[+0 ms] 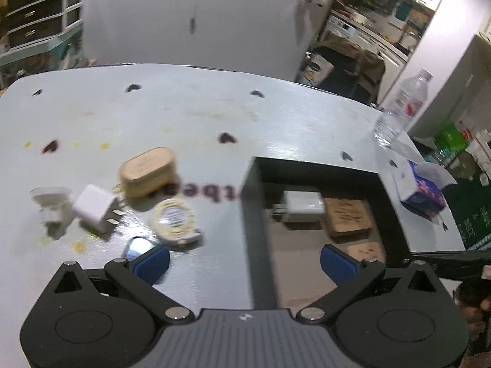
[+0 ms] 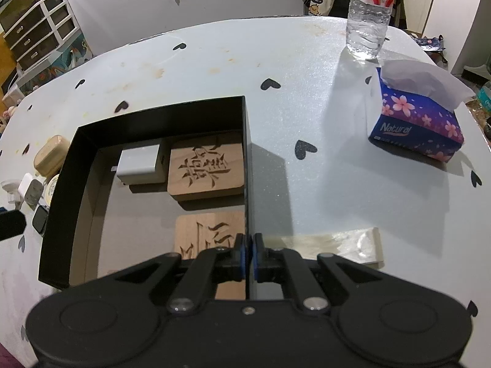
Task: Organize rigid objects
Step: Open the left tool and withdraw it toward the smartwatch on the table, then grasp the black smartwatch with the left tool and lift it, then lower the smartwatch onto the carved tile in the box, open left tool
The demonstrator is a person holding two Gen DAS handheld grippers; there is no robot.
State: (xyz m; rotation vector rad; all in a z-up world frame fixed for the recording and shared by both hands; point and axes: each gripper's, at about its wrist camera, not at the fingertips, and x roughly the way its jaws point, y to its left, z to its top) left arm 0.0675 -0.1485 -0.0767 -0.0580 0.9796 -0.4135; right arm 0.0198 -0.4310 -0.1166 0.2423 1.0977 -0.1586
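Observation:
A black open box (image 2: 159,116) stands on the table. It holds a white charger (image 2: 139,165) and two carved wooden blocks (image 2: 205,168) (image 2: 211,236). My right gripper (image 2: 248,245) is shut on the box's right wall. My left gripper (image 1: 245,263) is open wide and empty, straddling the box's left wall (image 1: 251,214). Left of the box lie a beige case (image 1: 145,171), a white plug adapter (image 1: 95,208), a roll of tape (image 1: 173,220), a small white fitting (image 1: 50,205) and a small dark shiny item (image 1: 138,245).
A water bottle (image 2: 368,15) stands at the far right of the white heart-print table (image 2: 214,61). A blue tissue pack (image 2: 420,119) lies near the right edge, and a clear strip (image 2: 346,242) beside the box. Shelves and clutter surround the table.

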